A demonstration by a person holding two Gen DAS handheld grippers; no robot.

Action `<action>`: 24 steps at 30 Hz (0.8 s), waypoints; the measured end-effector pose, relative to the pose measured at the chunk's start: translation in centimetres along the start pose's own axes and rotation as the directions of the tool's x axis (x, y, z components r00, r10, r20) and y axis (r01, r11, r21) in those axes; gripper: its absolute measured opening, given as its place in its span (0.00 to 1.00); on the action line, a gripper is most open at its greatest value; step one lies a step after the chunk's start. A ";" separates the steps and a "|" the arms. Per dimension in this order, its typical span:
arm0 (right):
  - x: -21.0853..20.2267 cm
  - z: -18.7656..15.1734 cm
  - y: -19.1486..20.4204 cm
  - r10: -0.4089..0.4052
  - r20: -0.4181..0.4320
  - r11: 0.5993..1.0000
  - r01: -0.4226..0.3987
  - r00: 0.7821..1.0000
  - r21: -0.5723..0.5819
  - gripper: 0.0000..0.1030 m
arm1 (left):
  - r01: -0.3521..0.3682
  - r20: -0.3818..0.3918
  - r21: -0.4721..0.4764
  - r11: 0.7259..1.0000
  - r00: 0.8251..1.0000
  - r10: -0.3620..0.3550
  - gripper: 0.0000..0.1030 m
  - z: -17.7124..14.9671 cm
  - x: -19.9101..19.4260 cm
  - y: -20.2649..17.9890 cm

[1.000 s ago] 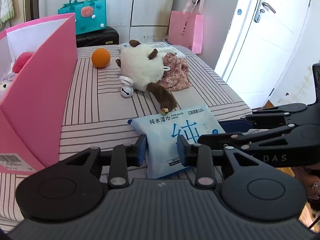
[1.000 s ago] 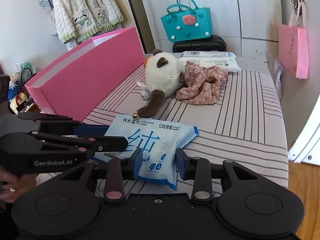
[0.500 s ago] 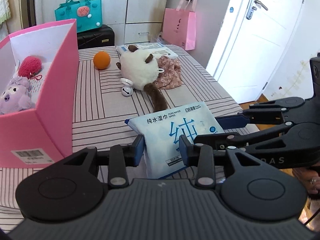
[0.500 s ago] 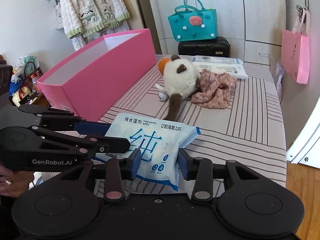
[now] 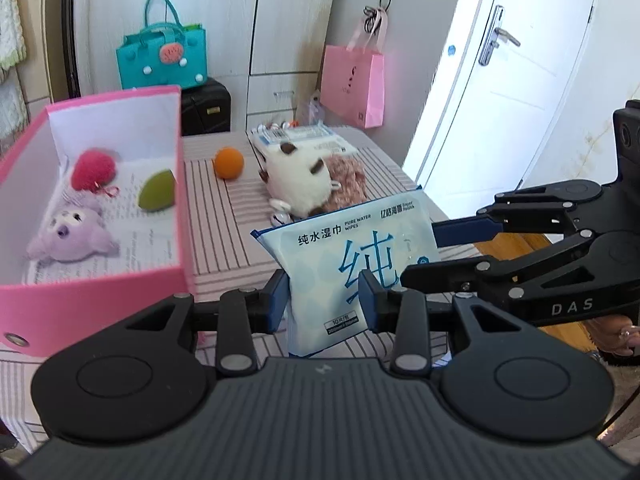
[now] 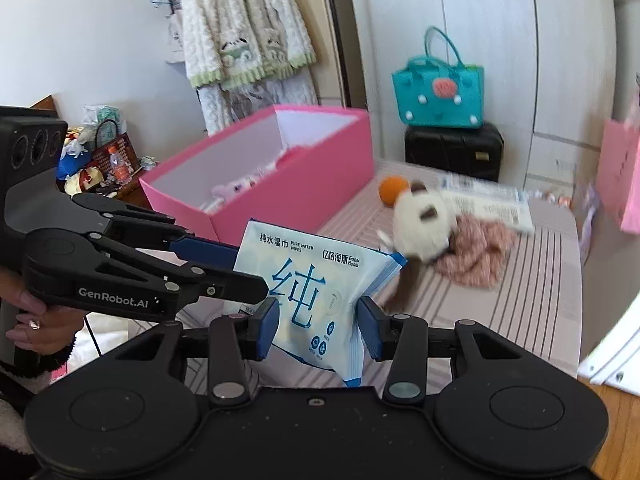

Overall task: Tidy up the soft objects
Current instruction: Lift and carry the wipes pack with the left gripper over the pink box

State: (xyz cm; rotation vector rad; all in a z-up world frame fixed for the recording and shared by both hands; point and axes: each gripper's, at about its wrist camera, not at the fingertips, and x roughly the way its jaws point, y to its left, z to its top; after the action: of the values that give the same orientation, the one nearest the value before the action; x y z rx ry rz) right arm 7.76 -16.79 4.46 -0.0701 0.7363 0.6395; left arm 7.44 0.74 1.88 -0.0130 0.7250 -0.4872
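Above the striped table [image 5: 224,224], both grippers, left [image 5: 323,295] and right [image 6: 318,328], are clamped on one wipes pack [image 5: 352,264], held in the air. One pink box [image 5: 92,280] holds three soft things: purple plush [image 5: 72,232], red pompom [image 5: 94,168], green piece [image 5: 158,196]. One white plush [image 5: 298,188], one orange ball [image 5: 228,163], one floral cloth [image 6: 476,252] lie on table.

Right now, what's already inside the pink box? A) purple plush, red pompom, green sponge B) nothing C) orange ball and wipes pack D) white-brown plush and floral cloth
A: the left wrist view shows the purple plush, red pompom and green sponge lying inside the pink box.
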 end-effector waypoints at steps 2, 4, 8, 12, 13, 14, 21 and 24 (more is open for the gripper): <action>-0.4 0.8 0.6 0.001 0.021 1.000 -0.001 1.000 -0.023 0.49 | -0.014 0.024 0.014 1.000 1.000 0.013 0.35 0.4 -0.6 0.1; -0.7 1.5 1.1 0.003 0.041 0.999 -0.001 0.999 -0.043 0.49 | -0.032 0.055 0.017 0.999 0.998 0.031 0.35 0.7 -1.1 0.3; -0.8 2.8 2.1 -0.006 0.081 0.997 0.012 0.997 -0.072 0.53 | -0.041 0.107 0.014 0.999 0.993 0.039 0.35 1.5 -2.1 1.2; -0.2 4.3 3.0 -0.009 0.108 0.996 0.019 0.994 -0.091 0.53 | -0.064 0.153 0.018 0.998 0.986 0.060 0.35 2.2 -3.2 2.3; 0.0 4.8 3.2 -0.005 0.116 0.995 0.016 0.993 -0.096 0.52 | -0.072 0.165 0.018 0.997 0.984 0.068 0.35 2.4 -3.5 2.7; 0.1 5.2 3.3 -0.003 0.123 0.995 0.016 0.992 -0.103 0.48 | -0.080 0.175 0.013 0.997 0.982 0.077 0.35 2.6 -3.7 3.1; 2.4 9.2 4.0 0.073 0.155 0.991 -0.055 0.985 -0.118 0.30 | -0.134 0.224 -0.060 0.989 0.964 0.144 0.34 4.2 -5.2 7.4; 4.4 10.8 4.5 0.089 0.138 0.988 -0.070 0.986 -0.137 0.30 | -0.171 0.206 -0.083 0.982 0.961 0.185 0.34 4.9 -4.9 9.1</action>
State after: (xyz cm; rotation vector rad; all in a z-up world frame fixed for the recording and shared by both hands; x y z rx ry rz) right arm 14.21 -7.87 10.44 -0.1147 0.5591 0.7614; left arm 11.24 10.23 7.07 -0.0595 0.5248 -0.2845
